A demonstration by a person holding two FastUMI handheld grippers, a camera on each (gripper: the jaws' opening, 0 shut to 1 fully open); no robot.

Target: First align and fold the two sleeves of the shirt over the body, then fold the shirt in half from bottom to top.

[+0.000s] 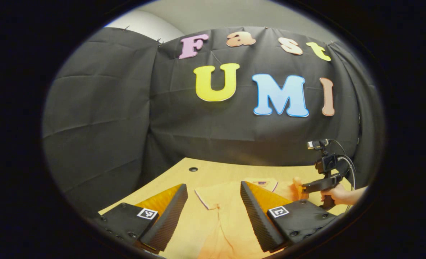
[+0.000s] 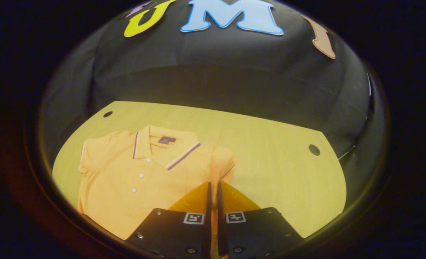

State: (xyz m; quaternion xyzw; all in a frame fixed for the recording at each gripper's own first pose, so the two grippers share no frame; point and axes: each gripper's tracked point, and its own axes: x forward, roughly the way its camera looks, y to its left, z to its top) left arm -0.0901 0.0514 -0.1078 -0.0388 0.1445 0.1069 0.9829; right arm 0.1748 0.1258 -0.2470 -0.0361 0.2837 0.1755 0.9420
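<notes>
An orange polo shirt (image 2: 133,180) lies flat and face up on the wooden table (image 2: 277,162), collar (image 2: 162,144) toward the far wall. Its short sleeves (image 2: 223,158) are spread out to the sides. In the right gripper view, my right gripper (image 2: 213,184) is shut to a thin slit, its tips over the shirt's side just below that sleeve. I see no cloth lifted by it. In the left gripper view, my left gripper (image 1: 213,187) stands wide open above the shirt (image 1: 220,219), near the other sleeve (image 1: 205,198). The right gripper (image 1: 301,187) sits farther off by the collar.
A hand (image 1: 338,194) holds the right gripper at the table's right side. The table (image 1: 213,172) has round cable holes (image 2: 314,149) near its back corners. Black cloth walls close in the back and sides. Bare tabletop stretches right of the shirt.
</notes>
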